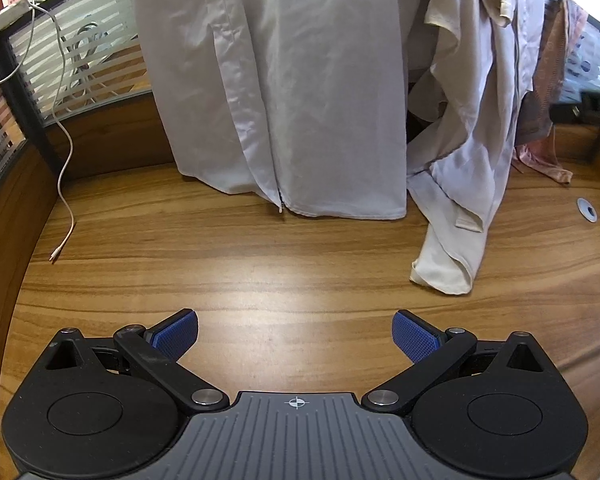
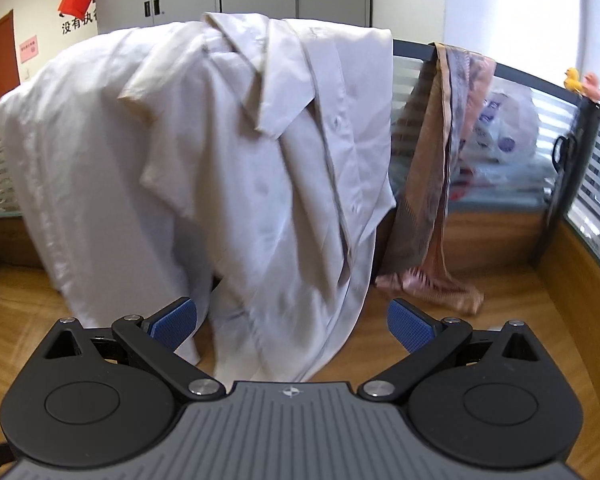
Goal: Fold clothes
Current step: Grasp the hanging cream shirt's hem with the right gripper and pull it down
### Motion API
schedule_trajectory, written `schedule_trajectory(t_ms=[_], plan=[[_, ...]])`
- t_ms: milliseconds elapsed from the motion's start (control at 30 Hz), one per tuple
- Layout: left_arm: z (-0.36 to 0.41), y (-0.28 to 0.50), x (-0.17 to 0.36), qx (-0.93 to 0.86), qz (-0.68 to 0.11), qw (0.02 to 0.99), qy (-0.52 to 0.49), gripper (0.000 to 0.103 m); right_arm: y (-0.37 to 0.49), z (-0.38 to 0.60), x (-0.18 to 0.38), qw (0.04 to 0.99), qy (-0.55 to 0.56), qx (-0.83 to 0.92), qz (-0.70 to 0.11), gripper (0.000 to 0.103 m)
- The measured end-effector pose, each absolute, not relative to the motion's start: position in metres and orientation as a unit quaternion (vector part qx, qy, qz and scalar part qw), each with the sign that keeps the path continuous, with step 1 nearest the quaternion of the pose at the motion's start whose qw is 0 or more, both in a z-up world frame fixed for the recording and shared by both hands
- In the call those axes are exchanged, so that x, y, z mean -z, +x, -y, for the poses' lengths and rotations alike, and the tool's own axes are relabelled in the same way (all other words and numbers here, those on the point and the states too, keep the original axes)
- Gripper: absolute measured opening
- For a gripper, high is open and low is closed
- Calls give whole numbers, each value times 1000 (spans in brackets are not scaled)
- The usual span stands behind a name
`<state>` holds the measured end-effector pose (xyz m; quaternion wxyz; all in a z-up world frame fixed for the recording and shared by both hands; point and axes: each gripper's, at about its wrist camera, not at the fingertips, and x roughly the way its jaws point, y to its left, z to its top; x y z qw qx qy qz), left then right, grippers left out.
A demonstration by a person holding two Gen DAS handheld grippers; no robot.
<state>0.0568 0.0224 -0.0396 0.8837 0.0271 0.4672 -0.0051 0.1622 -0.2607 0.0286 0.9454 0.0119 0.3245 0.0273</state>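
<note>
A large white cloth (image 1: 292, 80) hangs over the desk partition and its hem rests on the wooden desk (image 1: 220, 264). Beside it a white button shirt (image 1: 472, 128) hangs too, one sleeve trailing on the desk. In the right wrist view the same shirt (image 2: 268, 168) drapes close ahead, collar on top, with the white cloth (image 2: 80, 160) to its left. My left gripper (image 1: 295, 334) is open above bare desk, well short of the clothes. My right gripper (image 2: 292, 322) is open just in front of the shirt's lower edge, holding nothing.
A pinkish-brown patterned scarf (image 2: 440, 184) hangs on the partition right of the shirt. A white cable (image 1: 64, 184) dangles onto the desk at left. A round cable grommet (image 1: 587, 210) sits at the right. A plastic bag (image 2: 504, 128) lies behind the glass partition.
</note>
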Motion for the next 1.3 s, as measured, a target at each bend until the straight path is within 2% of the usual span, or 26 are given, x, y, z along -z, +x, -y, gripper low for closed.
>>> schedule_trajectory(t_ms=[133,167,233,400,567,667,733,833,1033,1300], plan=[[-21,69,47,6,-477,878,30,103,206,274,-19,948,5,-11,-319,100],[-20,72,48,7,-478,878,31,103,216,277,-16,948,5,-6,-318,98],[-18,78,51,8,-480,877,33,103,235,283,-12,948,5,3,-317,86],[-10,96,55,7,-484,874,35,103,271,291,-4,952,-5,18,-305,80],[0,115,55,13,-483,875,35,103,305,295,3,955,-18,36,-295,66],[5,122,52,15,-476,878,39,103,319,297,6,957,-26,48,-287,50],[6,125,50,18,-471,881,41,103,326,299,5,958,-28,56,-280,27],[8,127,47,22,-463,885,45,103,326,308,-1,962,-2,53,-268,5],[7,123,42,24,-461,886,34,103,296,317,-11,962,22,13,-273,4],[10,109,36,38,-457,888,21,103,214,303,-7,943,16,-53,-327,4]])
